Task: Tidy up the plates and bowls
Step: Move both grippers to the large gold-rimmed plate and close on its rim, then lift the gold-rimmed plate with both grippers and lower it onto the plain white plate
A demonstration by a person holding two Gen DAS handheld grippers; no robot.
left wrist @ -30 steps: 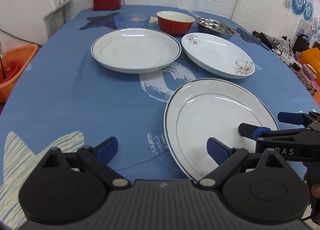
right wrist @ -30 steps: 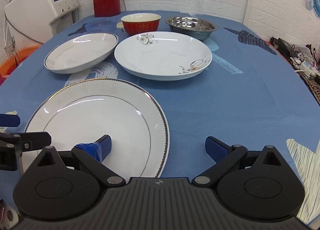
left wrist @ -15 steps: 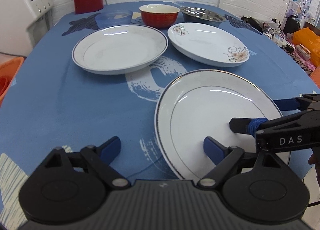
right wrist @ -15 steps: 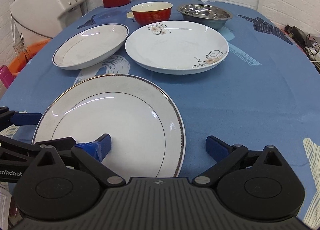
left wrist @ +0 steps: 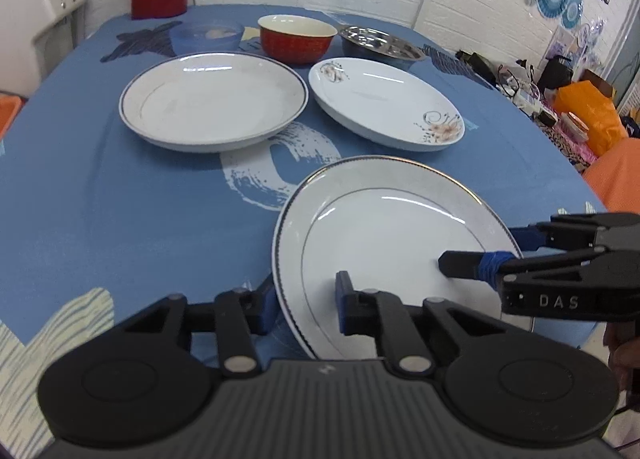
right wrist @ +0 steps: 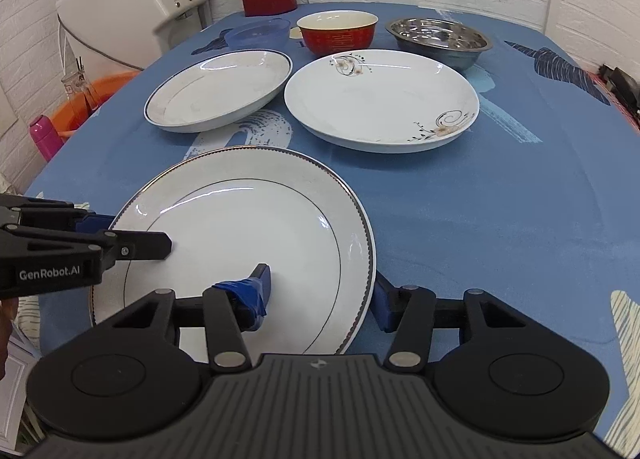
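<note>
Across the blue worktop (right wrist: 500, 195) nothing is stacked yet: both the left gripper (left wrist: 306, 297) and right gripper (right wrist: 320, 293) pinch the nearest plate (right wrist: 248, 235), other plates and bowls untouched.

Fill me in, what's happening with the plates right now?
A person holds a gripper in each hand, and both grip the near gold-rimmed plate by opposite edges: the left gripper on its left rim, the right gripper on its right rim. The plate looks tilted, apparently lifted off the blue tablecloth. Behind sit two more plates, a red bowl, a steel bowl and a blue bowl, untouched.
</note>
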